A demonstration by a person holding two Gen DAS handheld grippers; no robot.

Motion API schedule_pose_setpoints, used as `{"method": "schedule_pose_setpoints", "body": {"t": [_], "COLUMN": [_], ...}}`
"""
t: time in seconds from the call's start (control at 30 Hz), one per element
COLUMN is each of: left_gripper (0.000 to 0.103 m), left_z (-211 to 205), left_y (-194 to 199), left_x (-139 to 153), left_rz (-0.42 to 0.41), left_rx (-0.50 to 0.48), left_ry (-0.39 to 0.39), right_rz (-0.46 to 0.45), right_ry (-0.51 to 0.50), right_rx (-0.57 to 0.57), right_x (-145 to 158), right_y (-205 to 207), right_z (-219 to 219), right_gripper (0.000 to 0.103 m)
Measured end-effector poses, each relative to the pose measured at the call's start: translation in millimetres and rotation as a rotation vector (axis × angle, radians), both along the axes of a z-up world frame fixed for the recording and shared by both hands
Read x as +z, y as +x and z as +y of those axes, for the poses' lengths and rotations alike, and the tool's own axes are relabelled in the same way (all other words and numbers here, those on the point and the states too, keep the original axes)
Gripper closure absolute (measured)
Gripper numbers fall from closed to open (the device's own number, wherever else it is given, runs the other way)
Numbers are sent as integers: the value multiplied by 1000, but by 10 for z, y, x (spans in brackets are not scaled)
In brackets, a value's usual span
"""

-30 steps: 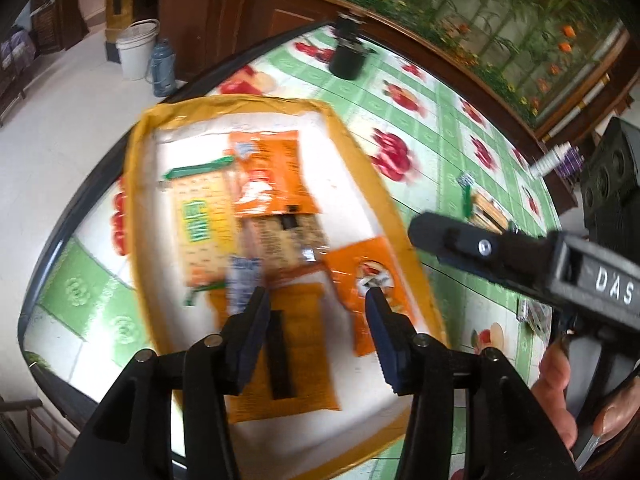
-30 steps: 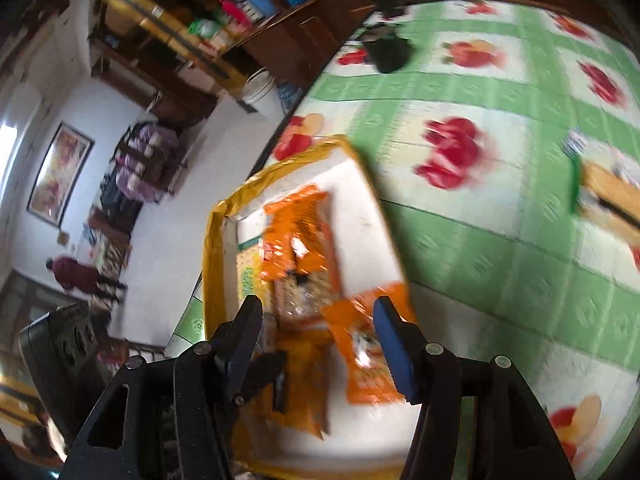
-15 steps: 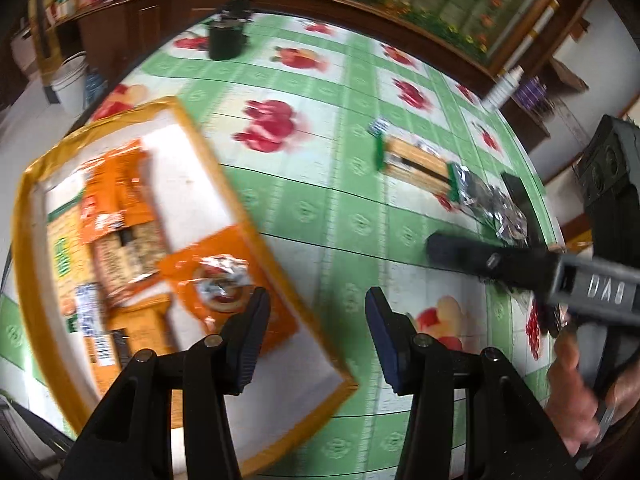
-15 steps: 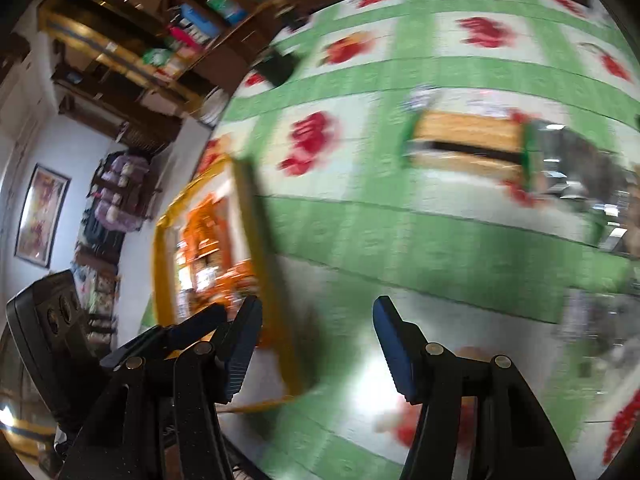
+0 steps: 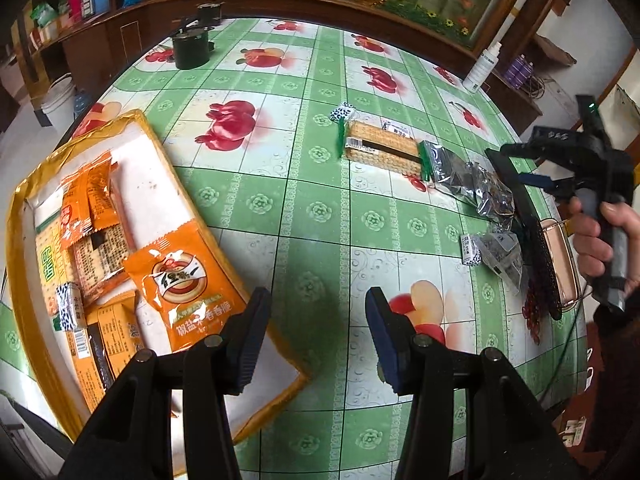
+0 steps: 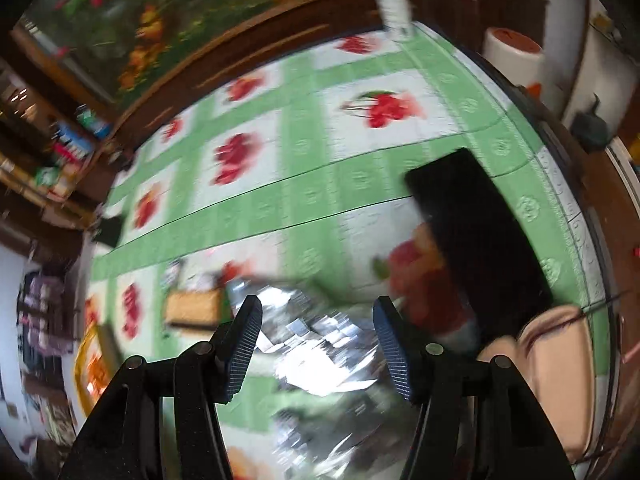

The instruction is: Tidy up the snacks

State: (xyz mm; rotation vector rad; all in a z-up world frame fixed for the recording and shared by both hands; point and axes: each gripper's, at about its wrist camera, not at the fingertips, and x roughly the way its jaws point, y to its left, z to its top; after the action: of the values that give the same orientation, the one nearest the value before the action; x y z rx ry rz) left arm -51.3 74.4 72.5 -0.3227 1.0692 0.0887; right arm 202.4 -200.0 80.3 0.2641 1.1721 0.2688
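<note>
Glossy plastic and crinkled foil
Shiny orange snack packet [image 5: 188, 284]; crumpled silver foil bag [image 5: 476, 188]; smooth patterned surface [image 5: 304, 208]; dark wooden cabinet [image 5: 104, 44].

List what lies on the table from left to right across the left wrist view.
Yellow-rimmed tray with orange snack packets → cracker pack → silver foil packet → black slab → right gripper in a hand.

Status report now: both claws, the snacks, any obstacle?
Left claw open, empty, beside tray. Right claw open, empty, above foil packs. Cracker pack and foil packs not yet in the tray. Nothing blocks them.
</note>
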Motion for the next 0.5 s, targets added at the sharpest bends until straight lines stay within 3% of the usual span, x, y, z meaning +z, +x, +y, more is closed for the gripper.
{"method": "schedule_pose_setpoints", "body": {"t": [0.23,0.33,0.5], "left_gripper": [55,55,55], "left_z": [27,28,-2], "left_y": [-68,-85,-86], "left_x": [11,45,43], "left_rz": [6,-3,-8], "left_rx": [35,46,56], "left_ry": [-1,-2,-21], "right_rz": [105,129,225], "right_ry": [-6,29,123], "right_rx": [30,61,222], "right_x": [-372,-410,-543], "right_y": [105,-46,-557], "right_z": [-11,44,338], "right_gripper": [42,41,41]}}
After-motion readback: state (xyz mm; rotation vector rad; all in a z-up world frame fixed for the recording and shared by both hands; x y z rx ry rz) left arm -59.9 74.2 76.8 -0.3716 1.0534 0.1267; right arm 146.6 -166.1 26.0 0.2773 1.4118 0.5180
